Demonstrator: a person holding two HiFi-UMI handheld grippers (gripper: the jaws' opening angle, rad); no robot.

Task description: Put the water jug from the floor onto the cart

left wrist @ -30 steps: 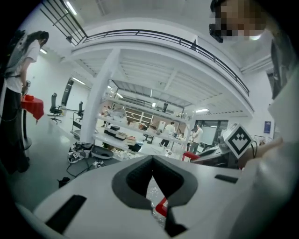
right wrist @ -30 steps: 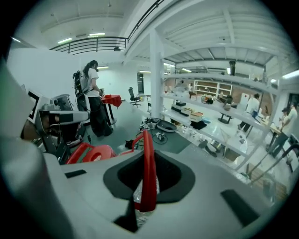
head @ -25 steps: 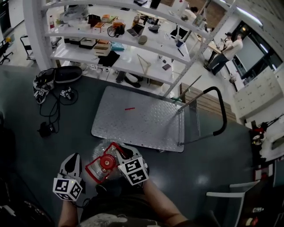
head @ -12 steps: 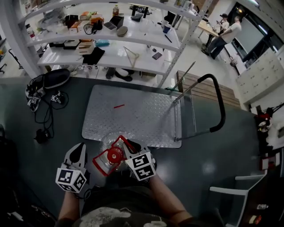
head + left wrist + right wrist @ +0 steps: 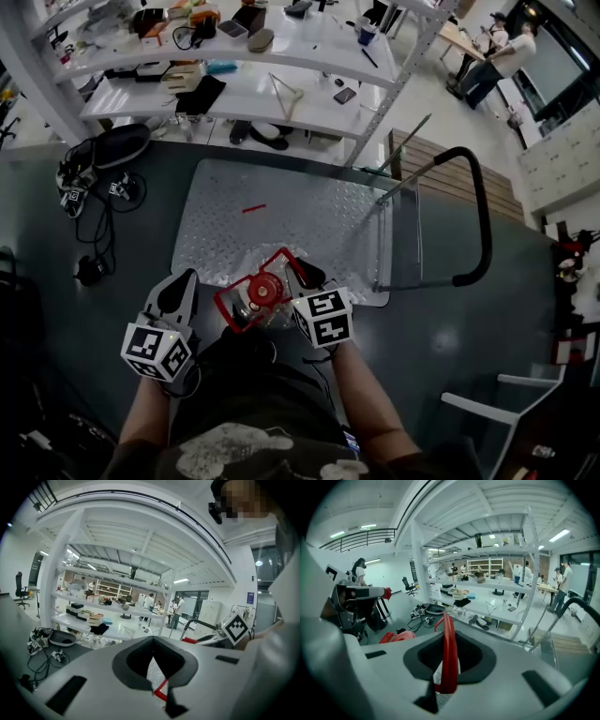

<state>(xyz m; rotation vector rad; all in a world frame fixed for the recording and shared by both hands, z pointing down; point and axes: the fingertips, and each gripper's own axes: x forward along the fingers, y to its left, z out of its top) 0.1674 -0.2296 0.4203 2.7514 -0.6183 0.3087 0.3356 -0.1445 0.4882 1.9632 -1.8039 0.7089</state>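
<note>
At the near edge of the cart [image 5: 309,220], the water jug [image 5: 262,292] hangs from its red handle [image 5: 448,653], part over the metal deck and part over the dark floor [image 5: 450,328]. The right gripper [image 5: 301,278] is clamped on that handle, its jaws pressing both sides. The left gripper [image 5: 184,284] is beside the jug on the left, its jaws closed together on nothing. The lift off the floor appears done, and the jug has reached the cart's edge. Whether its base already touches the deck cannot be told from above. What remains, by this reading, is to bring the jug fully over the deck, set it down upright and release the handle. The deck beyond it is largely bare.
</note>
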